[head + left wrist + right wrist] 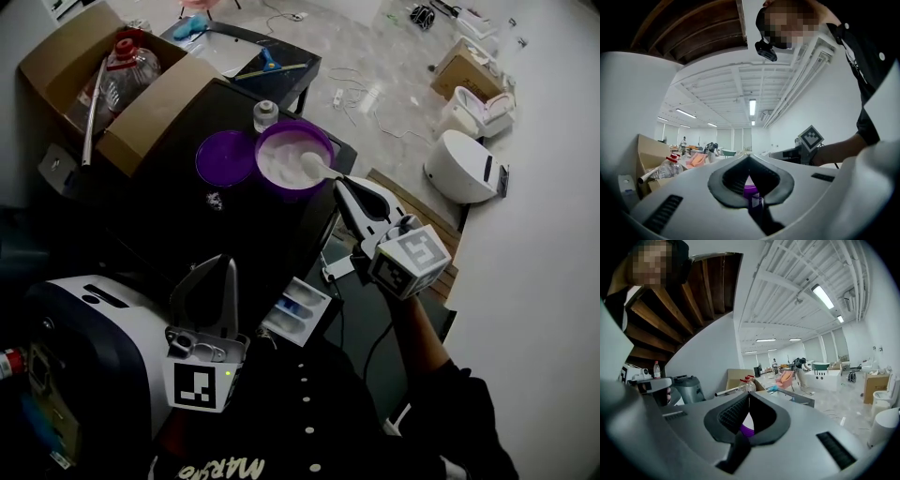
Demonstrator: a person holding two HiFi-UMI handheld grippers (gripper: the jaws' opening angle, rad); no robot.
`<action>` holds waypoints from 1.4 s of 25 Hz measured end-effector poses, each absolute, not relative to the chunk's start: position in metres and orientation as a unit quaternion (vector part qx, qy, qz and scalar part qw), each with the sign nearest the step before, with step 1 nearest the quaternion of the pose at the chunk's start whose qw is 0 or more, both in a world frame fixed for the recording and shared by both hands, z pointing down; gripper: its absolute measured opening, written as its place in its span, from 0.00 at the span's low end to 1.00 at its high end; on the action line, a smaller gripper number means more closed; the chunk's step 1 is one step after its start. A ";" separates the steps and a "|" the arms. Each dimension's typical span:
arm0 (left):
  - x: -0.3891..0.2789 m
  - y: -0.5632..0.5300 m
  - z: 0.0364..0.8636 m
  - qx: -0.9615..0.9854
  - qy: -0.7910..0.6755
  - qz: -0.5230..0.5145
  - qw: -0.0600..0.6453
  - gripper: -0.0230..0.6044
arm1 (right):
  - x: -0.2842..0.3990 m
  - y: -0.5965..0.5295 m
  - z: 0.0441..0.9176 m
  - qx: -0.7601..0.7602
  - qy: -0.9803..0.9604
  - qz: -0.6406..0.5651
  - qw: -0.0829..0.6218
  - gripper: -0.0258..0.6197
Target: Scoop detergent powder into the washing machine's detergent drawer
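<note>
The washing machine (89, 328) is cut off at the lower left of the head view and is largely lost in shadow. Its detergent drawer (298, 311) is seen just below centre, right of the machine. Blue compartments are faintly made out, but their contents cannot be read. The cardboard box (56, 56) at upper left is cropped by the frame edge, and a plastic bottle (127, 70) is lying in it. In both gripper views the lower half is filled by the gripper's own shell.

The right gripper (339, 182) (749, 395), right of centre, is seen with its jaws pressed together, pinching the handle of a white scoop (314, 167). The scoop's bowl is held over the white powder in the purple tub (324, 142) above centre; whether it touches the powder cannot be told. A purple lid (225, 157) is laid just left of the tub. The left gripper (223, 264) (749, 158), low and left of centre, is closed on nothing; only purple is glimpsed through the gap beneath its pads.
</note>
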State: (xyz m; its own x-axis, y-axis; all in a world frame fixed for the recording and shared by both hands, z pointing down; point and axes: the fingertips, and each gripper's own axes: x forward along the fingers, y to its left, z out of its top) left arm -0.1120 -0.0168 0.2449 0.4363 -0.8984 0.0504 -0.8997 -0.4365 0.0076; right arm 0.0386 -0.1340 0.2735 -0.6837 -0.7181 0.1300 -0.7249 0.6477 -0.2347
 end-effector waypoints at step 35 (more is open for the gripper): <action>-0.118 -0.027 0.256 0.827 -0.562 0.027 0.008 0.06 | 0.061 -0.147 0.344 0.447 -0.880 0.106 0.120 0.30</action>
